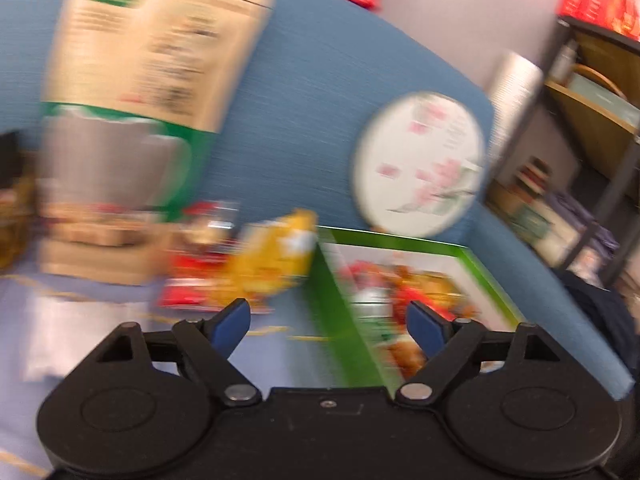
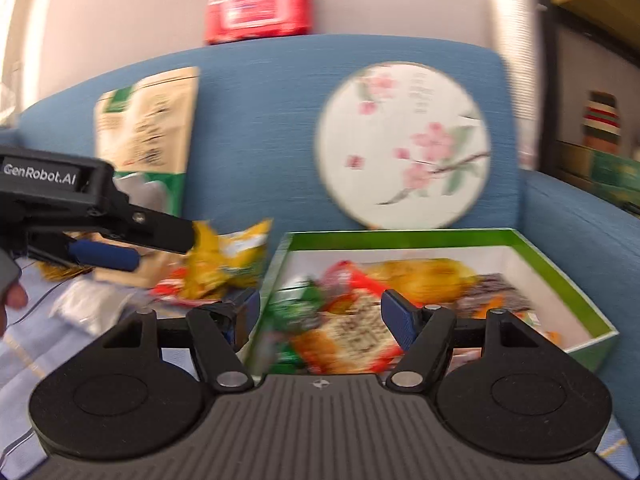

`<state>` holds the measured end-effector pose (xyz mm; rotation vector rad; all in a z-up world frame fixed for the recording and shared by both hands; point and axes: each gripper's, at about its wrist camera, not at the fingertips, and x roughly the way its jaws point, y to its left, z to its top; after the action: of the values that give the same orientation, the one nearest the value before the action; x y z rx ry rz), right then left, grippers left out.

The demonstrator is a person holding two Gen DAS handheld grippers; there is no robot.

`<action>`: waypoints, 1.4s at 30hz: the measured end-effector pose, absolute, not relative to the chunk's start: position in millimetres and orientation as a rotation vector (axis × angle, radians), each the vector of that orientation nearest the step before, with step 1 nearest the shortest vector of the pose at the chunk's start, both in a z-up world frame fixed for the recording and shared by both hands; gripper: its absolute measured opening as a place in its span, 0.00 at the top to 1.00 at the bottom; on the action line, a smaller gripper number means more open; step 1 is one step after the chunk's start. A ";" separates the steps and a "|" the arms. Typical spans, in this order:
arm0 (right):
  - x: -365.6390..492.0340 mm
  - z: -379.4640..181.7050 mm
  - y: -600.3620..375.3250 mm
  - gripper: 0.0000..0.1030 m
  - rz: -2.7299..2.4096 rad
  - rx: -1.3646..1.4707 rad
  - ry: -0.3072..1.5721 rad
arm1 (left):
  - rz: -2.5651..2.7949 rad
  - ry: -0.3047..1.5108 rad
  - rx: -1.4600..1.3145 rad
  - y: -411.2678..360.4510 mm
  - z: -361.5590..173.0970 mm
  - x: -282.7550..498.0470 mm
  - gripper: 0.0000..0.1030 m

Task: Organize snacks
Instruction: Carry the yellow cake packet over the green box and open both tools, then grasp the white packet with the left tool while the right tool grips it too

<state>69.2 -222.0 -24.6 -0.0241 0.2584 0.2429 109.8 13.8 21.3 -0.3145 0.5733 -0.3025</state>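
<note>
A green-rimmed box (image 2: 560, 264) with white inner walls lies on the blue sofa seat, holding several snack packets (image 2: 352, 332). It also shows in the left wrist view (image 1: 340, 300). A yellow snack bag (image 2: 228, 260) and a red packet (image 2: 170, 290) lie left of the box; both show in the left wrist view, the yellow bag (image 1: 272, 264) and the red packet (image 1: 188, 292). My left gripper (image 1: 328, 320) is open and empty, just short of the loose snacks; in the right wrist view it (image 2: 164, 248) reaches in from the left. My right gripper (image 2: 320, 316) is open and empty over the box's near left corner.
A tall beige and green pouch (image 1: 132, 80) leans against the sofa back (image 2: 260, 128). A round floral fan (image 2: 404, 144) stands behind the box. A red package (image 2: 260, 12) sits on top of the sofa back. Shelves (image 1: 592, 120) stand at the right.
</note>
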 end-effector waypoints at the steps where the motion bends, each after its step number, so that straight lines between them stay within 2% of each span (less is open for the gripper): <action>1: 66.9 -25.5 -216.7 0.00 0.269 -0.037 0.256 | -0.251 0.572 -0.313 28.1 19.5 107.5 0.00; 8: 56.3 -31.3 -185.9 0.00 0.383 -0.127 0.228 | 0.049 0.567 -0.371 111.5 -9.9 105.0 0.00; 14: 54.9 -39.1 -174.7 0.00 0.466 -0.123 0.248 | 0.037 0.624 -0.514 145.8 -38.4 112.8 0.00; 15: 55.1 -41.0 -173.0 0.00 0.482 -0.114 0.257 | 0.004 0.644 -0.522 146.7 -41.1 116.3 0.09; 16: 55.7 -42.7 -171.0 0.00 0.500 -0.104 0.269 | -0.030 0.669 -0.517 146.6 -43.2 121.0 0.36; 17: 56.3 -44.9 -168.9 0.00 0.520 -0.092 0.284 | -0.067 0.694 -0.500 144.1 -45.1 126.0 0.49; 18: 57.5 -46.8 -166.9 0.00 0.544 -0.077 0.302 | -0.101 0.702 -0.490 141.2 -44.0 128.4 0.51; 19: 58.8 -49.0 -164.8 0.00 0.566 -0.062 0.322 | -0.135 0.713 -0.482 137.8 -42.7 129.4 0.59; 21: 57.9 -53.3 -162.5 0.00 0.603 -0.039 0.354 | -0.227 0.748 -0.475 127.6 -41.8 126.3 0.68; 22: 58.4 -55.0 -161.2 0.00 0.621 -0.030 0.373 | -0.278 0.773 -0.473 120.5 -41.8 124.0 0.69; 24: 60.2 -58.3 -159.5 0.00 0.649 -0.007 0.416 | -0.375 0.826 -0.474 103.7 -46.5 117.4 0.69; 27: 64.4 -63.3 -159.1 0.00 0.661 0.026 0.485 | -0.438 0.857 -0.468 81.6 -52.5 104.9 0.62; 29: 65.7 -65.4 -160.3 0.00 0.647 0.036 0.513 | -0.411 0.848 -0.453 72.4 -51.4 98.0 0.35; 32: 67.9 -68.2 -164.4 0.00 0.629 0.065 0.541 | -0.396 0.823 -0.405 64.7 -47.5 92.3 0.19; 36: 75.8 -73.1 -170.6 0.00 0.636 0.147 0.590 | -0.386 0.808 -0.372 60.0 -46.4 91.7 0.17; 42: 78.9 -78.7 -167.5 0.05 0.643 0.185 0.605 | -0.401 0.806 -0.392 63.2 -49.6 93.6 0.22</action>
<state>78.9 -167.5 -78.7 0.1849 0.6052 0.6431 93.6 63.2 -49.6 -0.3923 0.8062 -0.4011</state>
